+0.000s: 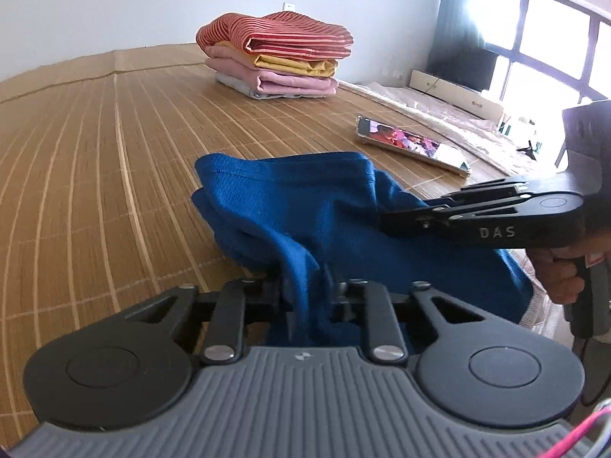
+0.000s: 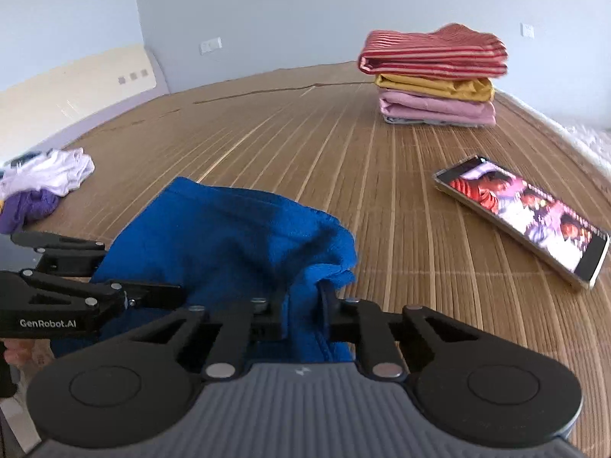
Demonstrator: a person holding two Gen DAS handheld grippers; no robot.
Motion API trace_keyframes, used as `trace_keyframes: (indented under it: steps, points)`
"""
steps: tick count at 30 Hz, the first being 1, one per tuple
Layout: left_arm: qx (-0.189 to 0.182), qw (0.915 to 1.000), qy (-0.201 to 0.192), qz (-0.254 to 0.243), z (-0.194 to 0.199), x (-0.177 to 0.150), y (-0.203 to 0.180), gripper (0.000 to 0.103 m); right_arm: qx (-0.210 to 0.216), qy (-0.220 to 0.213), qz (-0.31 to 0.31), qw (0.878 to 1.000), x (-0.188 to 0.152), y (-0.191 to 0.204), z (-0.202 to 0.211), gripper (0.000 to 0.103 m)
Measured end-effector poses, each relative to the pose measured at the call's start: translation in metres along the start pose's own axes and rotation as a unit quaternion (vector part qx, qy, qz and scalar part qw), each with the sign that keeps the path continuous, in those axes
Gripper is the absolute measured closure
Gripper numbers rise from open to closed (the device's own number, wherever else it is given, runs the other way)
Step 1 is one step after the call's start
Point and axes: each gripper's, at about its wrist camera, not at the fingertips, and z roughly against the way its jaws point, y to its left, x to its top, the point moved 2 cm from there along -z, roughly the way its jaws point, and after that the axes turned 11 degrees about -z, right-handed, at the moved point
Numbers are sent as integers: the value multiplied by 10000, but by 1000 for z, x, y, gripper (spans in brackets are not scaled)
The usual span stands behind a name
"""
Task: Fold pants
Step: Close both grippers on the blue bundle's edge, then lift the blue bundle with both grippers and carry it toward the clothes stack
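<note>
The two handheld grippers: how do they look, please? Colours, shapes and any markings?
Both are black, with thin linked fingers on round pivot discs above a ribbed grey body. The right gripper bears "DAS" in pale letters on its side; the left gripper reads "GenRobot.AI". Pink and white cables show beside one body.

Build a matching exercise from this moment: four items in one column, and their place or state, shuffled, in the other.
Items
1. blue pants
2. striped garment
3. phone
4. white and purple clothes

Place or state
A. lies on the mat with its screen lit
B. top of the folded stack
C. loose heap at the far left in the right wrist view
D. pinched by both the left gripper and the right gripper

Pairs: 1-D, 2-B, 3-A, 4-C
</note>
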Motion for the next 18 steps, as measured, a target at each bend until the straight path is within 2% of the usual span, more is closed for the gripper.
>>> trace_keyframes:
  steps: [6, 10, 15, 18]
  points:
    - [-3, 9999, 2, 110, -4, 8, 4, 86, -92, -28, 68, 9999, 11, 0, -3, 90]
    - [-24, 9998, -73, 165, -9, 22, 12, 86, -276, -111, 338, 9990, 25, 7, -8, 90]
    - [201, 9997, -46, 115, -21, 36, 26, 86, -336, -122, 431, 9984, 47, 14, -26, 90]
    - [249, 9994, -28, 233, -29, 36, 35, 86, -357, -106, 278, 9989, 49, 11, -40, 90]
